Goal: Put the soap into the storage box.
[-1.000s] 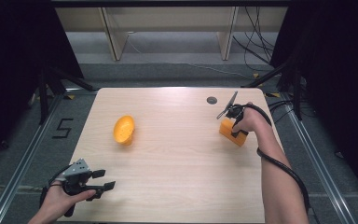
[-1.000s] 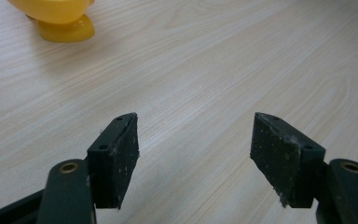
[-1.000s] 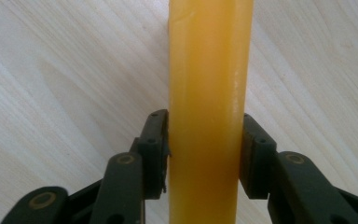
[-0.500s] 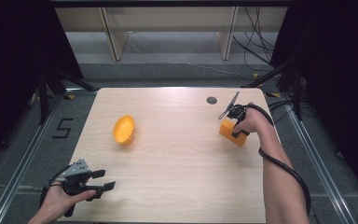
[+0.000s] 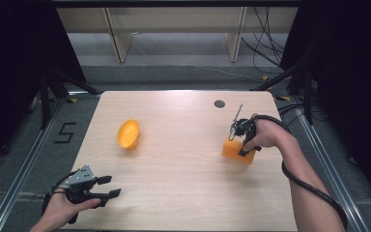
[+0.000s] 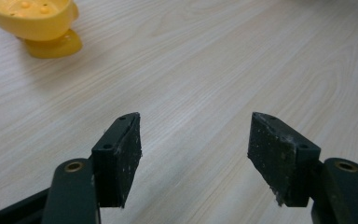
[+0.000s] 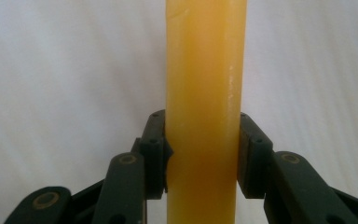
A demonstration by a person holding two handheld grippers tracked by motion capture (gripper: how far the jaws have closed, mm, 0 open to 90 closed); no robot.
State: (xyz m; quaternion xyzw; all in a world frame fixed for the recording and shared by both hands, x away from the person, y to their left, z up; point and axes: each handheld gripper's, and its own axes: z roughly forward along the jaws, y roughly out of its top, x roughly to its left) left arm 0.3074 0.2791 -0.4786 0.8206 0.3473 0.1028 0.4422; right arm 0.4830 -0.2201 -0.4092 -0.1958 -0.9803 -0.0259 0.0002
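**Right gripper clamps the orange block**

The right gripper (image 5: 241, 140) grasps the orange block (image 5: 238, 152) at the right side of the table (image 5: 183, 193); in the right gripper view both pads press on the block's (image 7: 205, 116) two sides. The left gripper (image 5: 107, 187) rests at the near left corner, its jaws apart with nothing between them, after closing slightly. The orange bowl (image 5: 128, 134) lies tilted on the left half, well apart from the block.

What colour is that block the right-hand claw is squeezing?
Orange-yellow. The block shows best in the right gripper view, pinched between the right gripper pads.
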